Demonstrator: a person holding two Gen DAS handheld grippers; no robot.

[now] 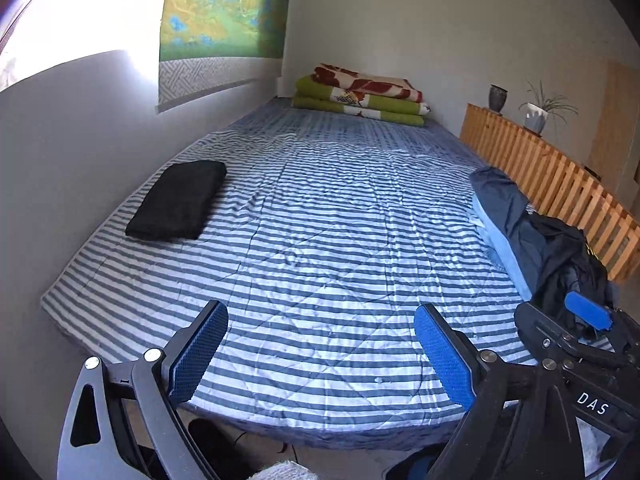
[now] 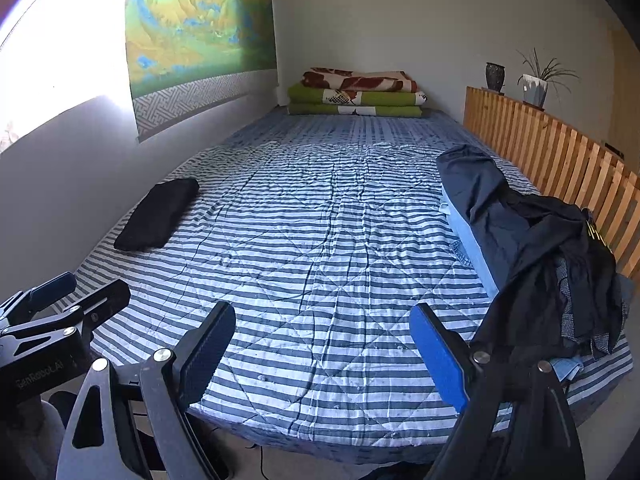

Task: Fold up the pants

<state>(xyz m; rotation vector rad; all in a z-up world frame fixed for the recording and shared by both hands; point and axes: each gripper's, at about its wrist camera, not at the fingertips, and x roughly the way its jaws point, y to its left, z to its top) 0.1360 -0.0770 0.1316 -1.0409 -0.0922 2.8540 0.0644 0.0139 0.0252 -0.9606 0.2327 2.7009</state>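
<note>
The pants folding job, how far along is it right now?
Done: one folded black garment lies flat on the far left of the striped bed. In hand: nothing; the left gripper and the right gripper are both open and empty over the near edge. Left: the pile of dark clothes by the wooden rail is unfolded.

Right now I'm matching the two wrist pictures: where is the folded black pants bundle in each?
Left wrist view: folded black pants lie at the left of the striped bed, near the wall.
Right wrist view: the same bundle lies left of centre, at the bed's left edge.
Shared landmark: the stacked green blankets at the bed's far end in both views.
</note>
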